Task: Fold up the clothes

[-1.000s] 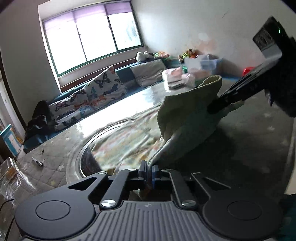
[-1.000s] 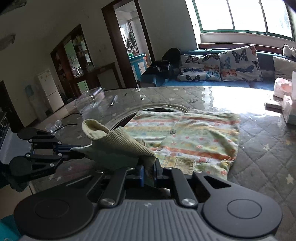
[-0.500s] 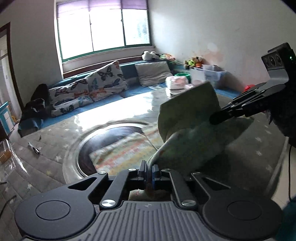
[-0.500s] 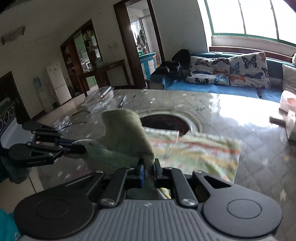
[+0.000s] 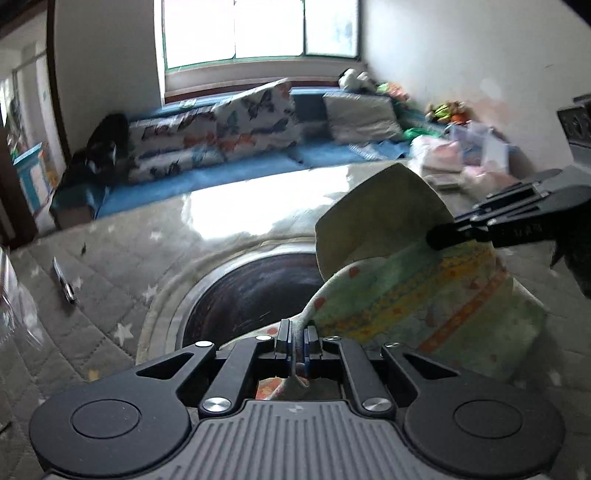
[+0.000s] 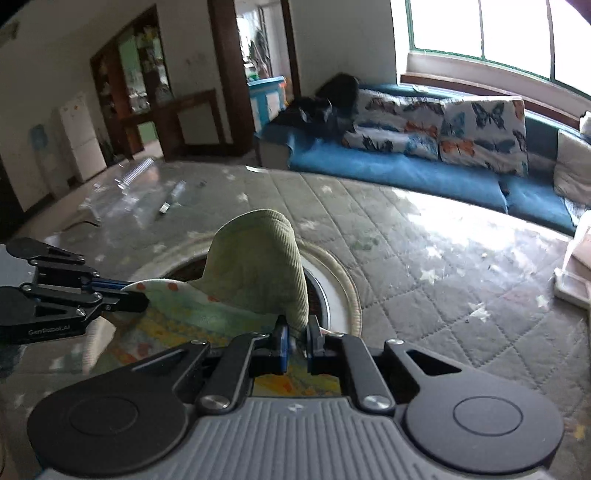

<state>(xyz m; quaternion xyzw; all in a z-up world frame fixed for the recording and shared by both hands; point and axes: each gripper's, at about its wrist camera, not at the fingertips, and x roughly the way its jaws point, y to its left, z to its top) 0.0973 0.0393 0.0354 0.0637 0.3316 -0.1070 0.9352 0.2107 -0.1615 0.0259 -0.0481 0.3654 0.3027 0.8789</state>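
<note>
daylight from window | glare on table | motion blur | fisheye edges

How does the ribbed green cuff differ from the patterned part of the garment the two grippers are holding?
The ribbed green cuff is plain olive with fine ribbing; the patterned part is pale with coloured stripes and small red shapes. The cuff stands up in a rounded hump above the grippers; the patterned part hangs lower between them. Both belong to one garment, which the left gripper and the right gripper are each shut on.
</note>
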